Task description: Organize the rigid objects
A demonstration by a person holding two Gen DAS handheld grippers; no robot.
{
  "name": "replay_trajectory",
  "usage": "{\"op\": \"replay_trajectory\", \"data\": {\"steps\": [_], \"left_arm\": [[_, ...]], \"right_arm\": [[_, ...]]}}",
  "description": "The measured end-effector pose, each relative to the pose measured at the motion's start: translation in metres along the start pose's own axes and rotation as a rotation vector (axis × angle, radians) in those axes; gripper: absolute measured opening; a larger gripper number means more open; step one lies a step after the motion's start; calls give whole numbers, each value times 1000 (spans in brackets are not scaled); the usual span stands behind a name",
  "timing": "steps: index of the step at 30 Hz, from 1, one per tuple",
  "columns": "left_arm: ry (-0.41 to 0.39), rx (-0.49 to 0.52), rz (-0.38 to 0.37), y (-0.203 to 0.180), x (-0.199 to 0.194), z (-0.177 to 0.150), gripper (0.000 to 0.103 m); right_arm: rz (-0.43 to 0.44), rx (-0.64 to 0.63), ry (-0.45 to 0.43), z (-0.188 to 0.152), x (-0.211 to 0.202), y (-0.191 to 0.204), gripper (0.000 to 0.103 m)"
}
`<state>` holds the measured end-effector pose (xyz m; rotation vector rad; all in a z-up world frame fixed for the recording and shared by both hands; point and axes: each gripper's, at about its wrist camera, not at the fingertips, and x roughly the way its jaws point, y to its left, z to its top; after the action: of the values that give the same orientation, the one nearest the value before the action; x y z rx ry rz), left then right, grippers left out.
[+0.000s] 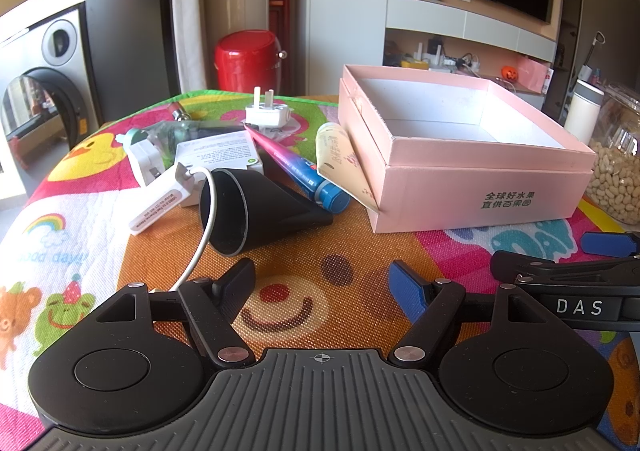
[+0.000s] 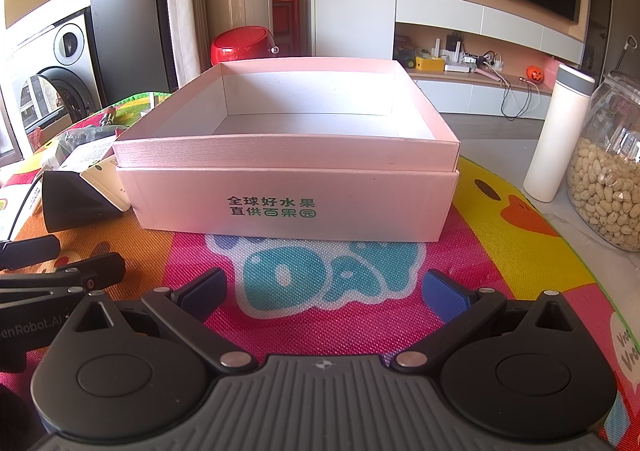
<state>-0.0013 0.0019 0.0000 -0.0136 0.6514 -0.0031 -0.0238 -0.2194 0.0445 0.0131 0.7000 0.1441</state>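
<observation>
An open pink box (image 1: 472,187) (image 2: 292,207) sits on the colourful mat, nothing visible inside. To its left lies a pile: a black nozzle (image 1: 256,207) (image 2: 72,203), a white adapter with cable (image 1: 160,203), a white plug (image 1: 266,113), a blue-pink tube (image 1: 296,167), a cream tube (image 1: 340,155) and a white carton (image 1: 220,151). My left gripper (image 1: 324,283) is open just in front of the nozzle, holding nothing. My right gripper (image 2: 324,291) is open before the box's front wall, also holding nothing. Each gripper's fingers show at the edge of the other view.
A glass jar of peanuts (image 2: 608,187) (image 1: 616,167) and a white flask (image 2: 560,131) (image 1: 584,111) stand at the right, off the mat. A red pot (image 1: 246,59), a washing machine (image 1: 44,83) and a TV shelf lie beyond the table.
</observation>
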Motion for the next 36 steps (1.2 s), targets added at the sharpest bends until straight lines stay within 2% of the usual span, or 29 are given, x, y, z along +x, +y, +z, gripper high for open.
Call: {"op": "replay_trajectory", "data": {"steps": [19, 25, 29, 32, 36], "left_arm": [[0, 8, 6, -2, 1, 1, 79], [-9, -42, -34, 7, -5, 1, 76], [-12, -30, -79, 10, -28, 3, 74], [-58, -6, -107, 20, -52, 14, 74], [-100, -20, -58, 54, -57, 45, 74]], "right_arm": [[0, 0, 0, 0, 0, 0, 103], [0, 0, 0, 0, 0, 0, 103], [0, 0, 0, 0, 0, 0, 103], [0, 0, 0, 0, 1, 0, 103], [0, 0, 0, 0, 2, 0, 103]]}}
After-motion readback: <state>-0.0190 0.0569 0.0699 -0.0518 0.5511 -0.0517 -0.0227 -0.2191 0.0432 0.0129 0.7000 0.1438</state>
